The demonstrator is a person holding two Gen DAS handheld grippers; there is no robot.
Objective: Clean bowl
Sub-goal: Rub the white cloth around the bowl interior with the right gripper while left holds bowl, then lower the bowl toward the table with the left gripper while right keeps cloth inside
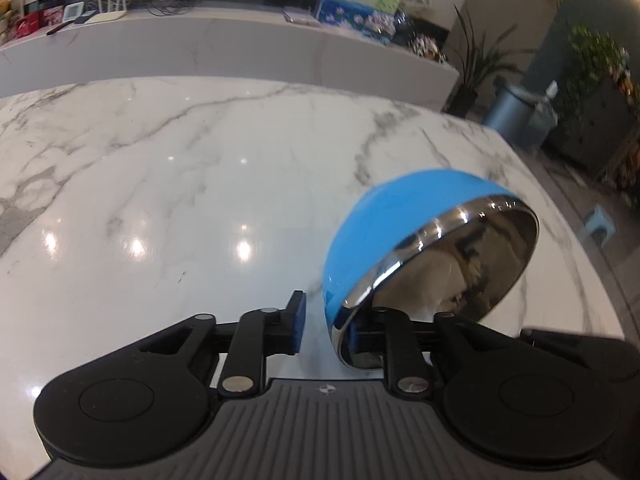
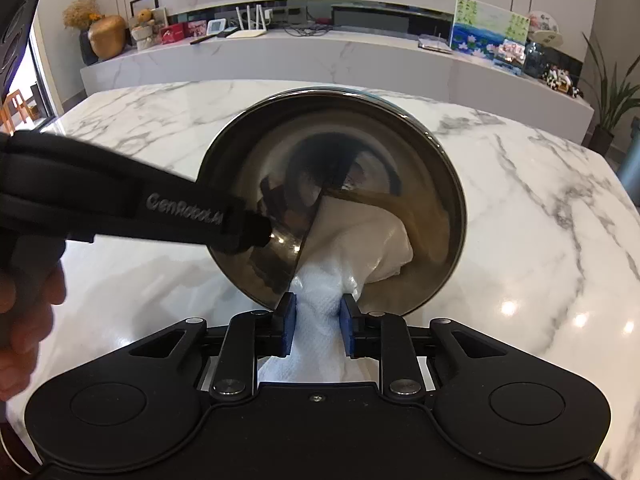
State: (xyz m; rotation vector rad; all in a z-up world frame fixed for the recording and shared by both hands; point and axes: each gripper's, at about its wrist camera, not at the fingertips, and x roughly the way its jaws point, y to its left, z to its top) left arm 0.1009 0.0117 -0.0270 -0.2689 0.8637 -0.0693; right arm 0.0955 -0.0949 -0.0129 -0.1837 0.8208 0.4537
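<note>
From the left wrist camera the bowl [image 1: 400,240] — blue outside, polished steel inside — is tipped up on its edge over the marble desk [image 1: 160,184], mouth turned away to the right. The left gripper [image 1: 324,324] has the bowl's rim in its gap, but the right pad [image 1: 352,336] lies against the rim's inner side while the left pad [image 1: 298,322] stands clear of the blue wall, so this looks like a loosened hold rather than a firm pinch. To wipe well, that gripper should bite down on the rim again first, or the bowl may swing or slip once pushed from inside. From the right wrist camera the bowl [image 2: 336,196] faces the lens with its mouth open and tilted, above the desk [image 2: 540,220]; the left gripper's black body reaches in from the bowl's left, with the person's hand [image 2: 24,312] behind it. The right gripper [image 2: 318,328] is clamped on a wad of white paper towel [image 2: 320,320], whose free end is bunched against the bowl's lower inner wall near the rim. A good stroke, I judge, would press the towel flat to the steel and sweep round the wall and down to the bottom — keeping the pads themselves off the metal — while the left side holds the tilt steady.
</note>
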